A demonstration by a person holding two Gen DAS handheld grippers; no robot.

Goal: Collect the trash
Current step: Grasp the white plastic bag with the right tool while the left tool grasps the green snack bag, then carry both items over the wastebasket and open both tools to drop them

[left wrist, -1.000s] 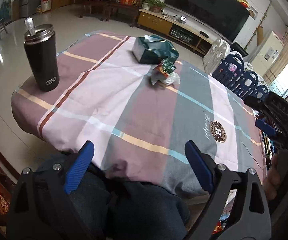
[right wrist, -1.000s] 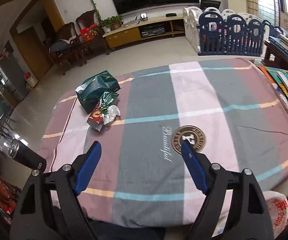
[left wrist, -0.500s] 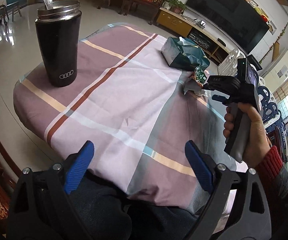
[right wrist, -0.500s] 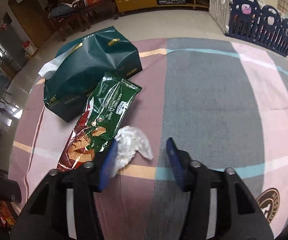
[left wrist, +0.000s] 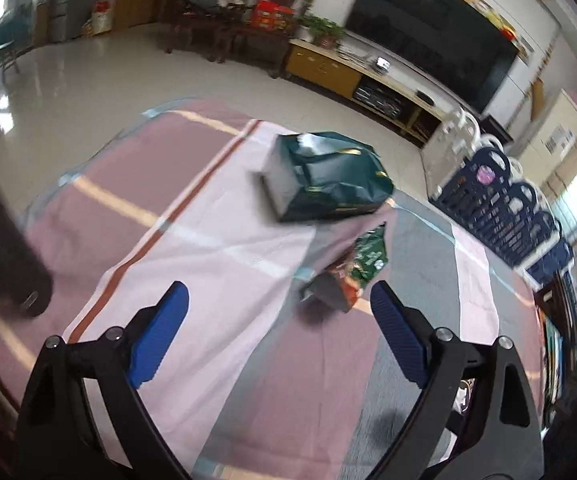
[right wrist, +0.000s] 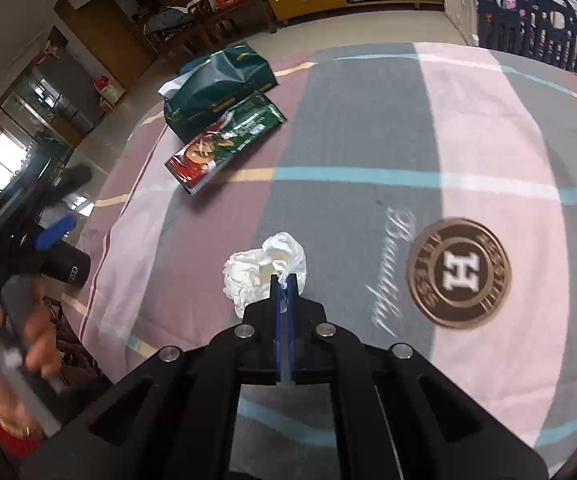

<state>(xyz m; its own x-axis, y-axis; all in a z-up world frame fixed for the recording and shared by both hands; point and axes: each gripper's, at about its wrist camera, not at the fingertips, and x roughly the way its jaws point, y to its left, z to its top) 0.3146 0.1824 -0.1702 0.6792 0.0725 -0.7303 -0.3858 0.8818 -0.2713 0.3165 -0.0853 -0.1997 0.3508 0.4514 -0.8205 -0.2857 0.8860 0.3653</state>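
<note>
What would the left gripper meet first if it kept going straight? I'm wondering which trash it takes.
Probably the snack wrapper, lying just ahead between the open left gripper's fingers; depth is unclear through blur.

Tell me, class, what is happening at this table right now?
A person is clearing trash with two tools. The right hand-held gripper is shut on a crumpled white tissue. The left hand-held gripper is open, pointing toward the snack wrapper, which lies on the cloth-covered table against the green tissue pack.
</note>
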